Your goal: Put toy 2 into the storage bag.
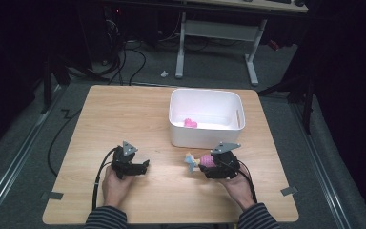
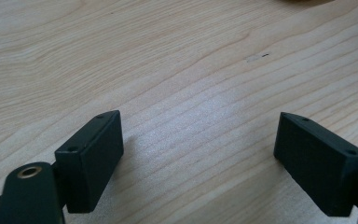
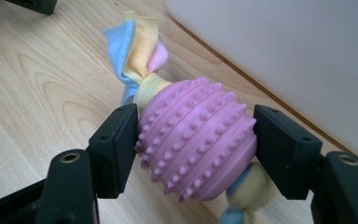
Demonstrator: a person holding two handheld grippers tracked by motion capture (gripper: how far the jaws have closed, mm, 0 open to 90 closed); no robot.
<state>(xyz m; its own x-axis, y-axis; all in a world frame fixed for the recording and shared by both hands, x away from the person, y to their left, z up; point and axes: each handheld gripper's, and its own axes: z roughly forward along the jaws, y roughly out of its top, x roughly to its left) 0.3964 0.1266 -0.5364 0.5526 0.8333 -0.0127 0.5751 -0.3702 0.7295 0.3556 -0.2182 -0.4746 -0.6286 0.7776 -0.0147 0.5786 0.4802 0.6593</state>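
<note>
From the high view, our right gripper (image 1: 201,162) holds the pink knobbed toy (image 1: 206,161) just off the wooden table (image 1: 124,114), near the front wall of the white bin (image 1: 205,136), where another pink piece (image 1: 190,123) already lies; our left gripper (image 1: 143,167) rests apart on the left. In the left gripper view its jaws stand wide with nothing but bare wood between them. In the right gripper view the pads clamp the toy's (image 3: 198,137) ribbed middle, cloth tails (image 3: 133,51) hanging free. We judge the carry to the bin needs a lift high enough for those tails to clear the rim, with the grip kept firm.
</note>
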